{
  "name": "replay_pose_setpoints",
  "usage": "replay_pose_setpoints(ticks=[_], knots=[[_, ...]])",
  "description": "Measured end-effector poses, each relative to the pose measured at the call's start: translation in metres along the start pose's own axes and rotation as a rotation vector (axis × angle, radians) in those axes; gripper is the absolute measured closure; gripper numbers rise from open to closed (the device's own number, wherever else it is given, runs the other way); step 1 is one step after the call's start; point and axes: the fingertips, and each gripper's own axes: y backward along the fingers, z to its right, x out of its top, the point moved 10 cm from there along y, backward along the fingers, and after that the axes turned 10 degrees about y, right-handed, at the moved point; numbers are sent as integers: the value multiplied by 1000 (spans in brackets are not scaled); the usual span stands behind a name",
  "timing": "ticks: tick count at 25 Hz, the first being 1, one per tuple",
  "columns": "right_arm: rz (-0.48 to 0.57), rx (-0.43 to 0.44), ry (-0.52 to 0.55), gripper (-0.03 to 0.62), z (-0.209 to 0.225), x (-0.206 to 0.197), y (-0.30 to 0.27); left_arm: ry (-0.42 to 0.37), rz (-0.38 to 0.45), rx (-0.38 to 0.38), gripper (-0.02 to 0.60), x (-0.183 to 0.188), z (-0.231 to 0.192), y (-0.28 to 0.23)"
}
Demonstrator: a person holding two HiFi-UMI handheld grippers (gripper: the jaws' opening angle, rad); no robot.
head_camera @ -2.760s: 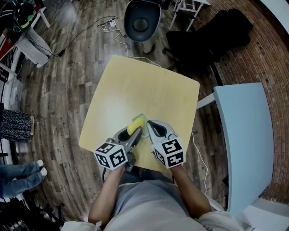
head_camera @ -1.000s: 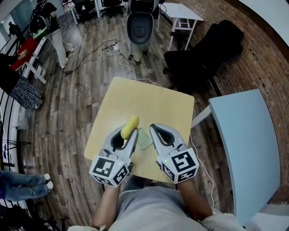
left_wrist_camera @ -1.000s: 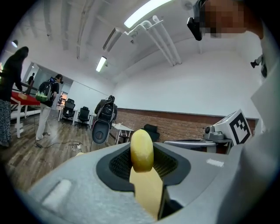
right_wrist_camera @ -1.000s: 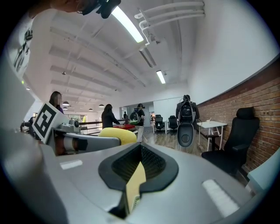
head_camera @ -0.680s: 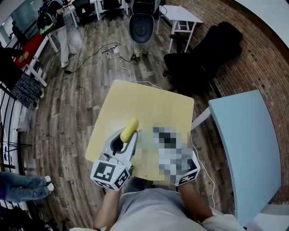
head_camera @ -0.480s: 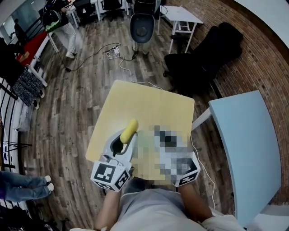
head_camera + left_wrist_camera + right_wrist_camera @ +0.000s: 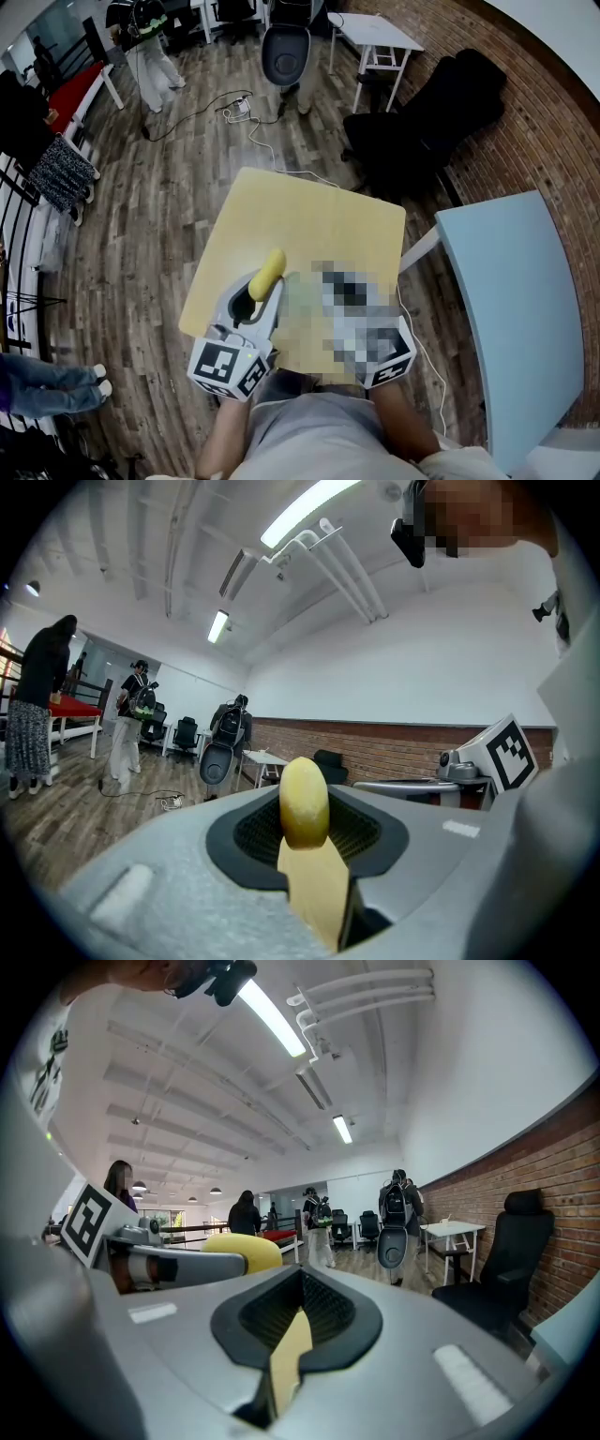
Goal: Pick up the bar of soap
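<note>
The yellow bar of soap (image 7: 267, 271) is held up above the pale wooden table (image 7: 309, 211), near its front edge. My left gripper (image 7: 265, 284) is shut on it, and the soap's rounded end sticks out past the fingertips. In the left gripper view the soap (image 7: 305, 803) stands on edge between the dark pads. My right gripper (image 7: 301, 1277) hangs just to the right of it, shut with nothing between its jaws. A mosaic patch hides most of it in the head view. The right gripper view shows the soap (image 7: 242, 1250) off to its left.
A light blue table (image 7: 506, 309) stands close on the right. Behind the wooden table are a dark office chair (image 7: 286, 47), a black seat (image 7: 427, 103) and a small white table (image 7: 380, 33). A cable (image 7: 251, 122) lies on the wooden floor. People stand at the far left (image 7: 155, 37).
Since the earliest frame the left gripper has lifted the soap off the table. Over the last second both grippers stay almost still; only the head view shifts slightly.
</note>
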Motion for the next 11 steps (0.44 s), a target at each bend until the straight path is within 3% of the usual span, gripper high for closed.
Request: replay_pose_setpoints(ticks=[11], knots=[[-5, -7, -7, 591, 1, -1, -3, 43, 1, 2, 469, 3, -4, 2]])
